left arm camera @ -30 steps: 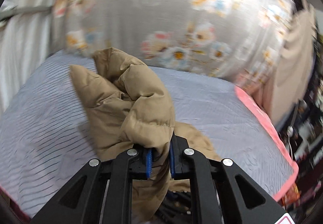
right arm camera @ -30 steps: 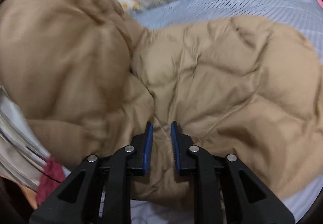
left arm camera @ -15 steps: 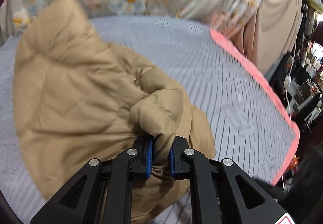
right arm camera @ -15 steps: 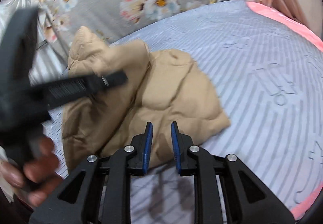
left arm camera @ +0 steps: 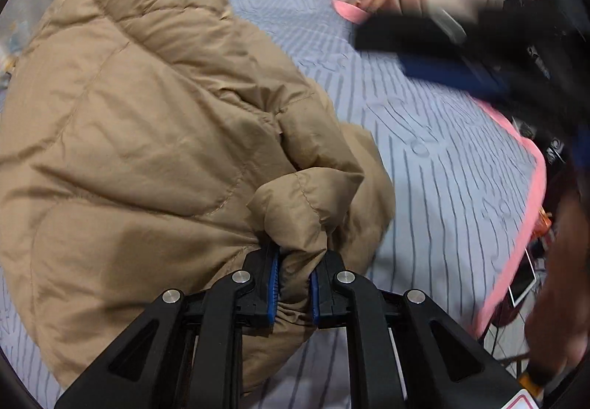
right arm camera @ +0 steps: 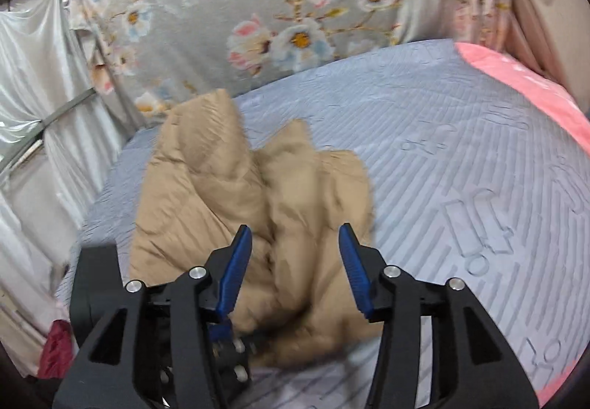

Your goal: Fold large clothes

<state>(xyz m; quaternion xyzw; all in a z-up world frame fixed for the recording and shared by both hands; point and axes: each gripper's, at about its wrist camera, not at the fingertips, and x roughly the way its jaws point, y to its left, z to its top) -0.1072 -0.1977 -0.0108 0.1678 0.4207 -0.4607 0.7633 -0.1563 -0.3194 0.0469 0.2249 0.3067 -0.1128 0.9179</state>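
Lying crumpled on the striped grey bedspread (right arm camera: 461, 158), the tan padded jacket (left arm camera: 147, 121) serves as the reference point for everything else. The left gripper (left arm camera: 294, 289) sits at the near edge of the jacket with its blue-lined jaws clamped tight on a bunched fold of the tan fabric; the fold bulges out above the jaws, and the rest of the jacket spreads away from them in a tall, puffy heap. The right gripper (right arm camera: 297, 269) hovers above the near side of the jacket with its jaws apart; they have just been opening, and nothing is between them, the jacket only showing through the gap from further off. In the left wrist view the right gripper (left arm camera: 453, 51) appears as a dark blur to the right of the jacket, above the bedspread, and a blurred hand (left arm camera: 560, 280) shows at the frame's right edge. Behind the jacket hangs a grey curtain (right arm camera: 258, 11) printed with flowers. To the left of the jacket, shiny white drapes (right arm camera: 40, 121) hang down. To the right of the jacket, past the open stretch of bedspread, runs a pink border (right arm camera: 523, 84) along the bed's edge.
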